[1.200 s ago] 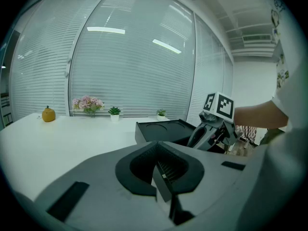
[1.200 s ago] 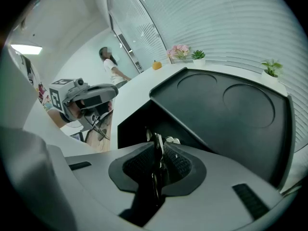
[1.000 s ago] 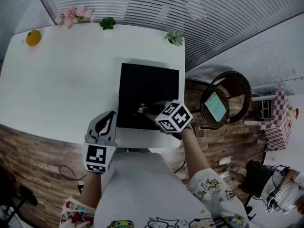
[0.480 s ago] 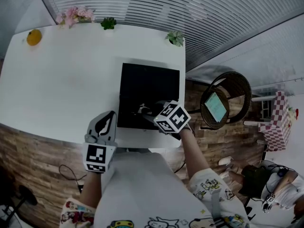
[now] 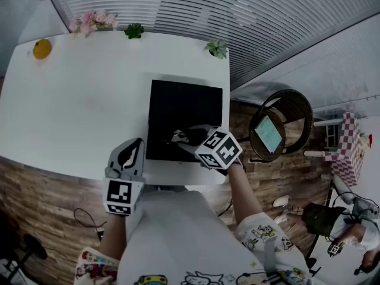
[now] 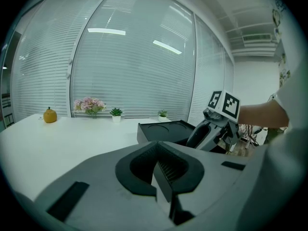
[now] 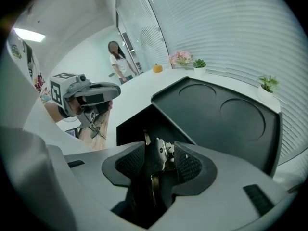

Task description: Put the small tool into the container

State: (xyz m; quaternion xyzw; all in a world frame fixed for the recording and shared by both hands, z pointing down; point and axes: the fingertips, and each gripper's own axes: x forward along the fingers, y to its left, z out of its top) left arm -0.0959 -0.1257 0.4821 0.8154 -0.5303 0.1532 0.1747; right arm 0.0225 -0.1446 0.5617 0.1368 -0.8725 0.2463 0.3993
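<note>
A shallow black container [image 5: 184, 108] with two round recesses lies on the white table [image 5: 89, 111]. My right gripper [image 5: 189, 138] hangs over its near edge. Between the fingers stands the small dark and metal tool [image 7: 156, 153], above the container [image 7: 226, 114]. The jaws have just been opening: a gap shows between the tool and the right pad [image 7: 188, 163], so the right gripper [image 7: 159, 160] is open around it. My left gripper [image 5: 127, 153] rests at the table's near edge, left of the container, shut and empty [image 6: 156, 170]. It faces the right gripper [image 6: 211, 129].
An orange fruit [image 5: 41, 47], pink flowers [image 5: 92, 19] and two small potted plants [image 5: 134, 29] [image 5: 218, 47] line the table's far edge. A wicker chair [image 5: 280, 126] holding a tablet stands right of the table. A person [image 7: 118, 61] stands far off.
The right gripper's jaws have spread apart around the small tool. Its marker cube has drifted slightly toward me and to the right. The left gripper has stayed put.
</note>
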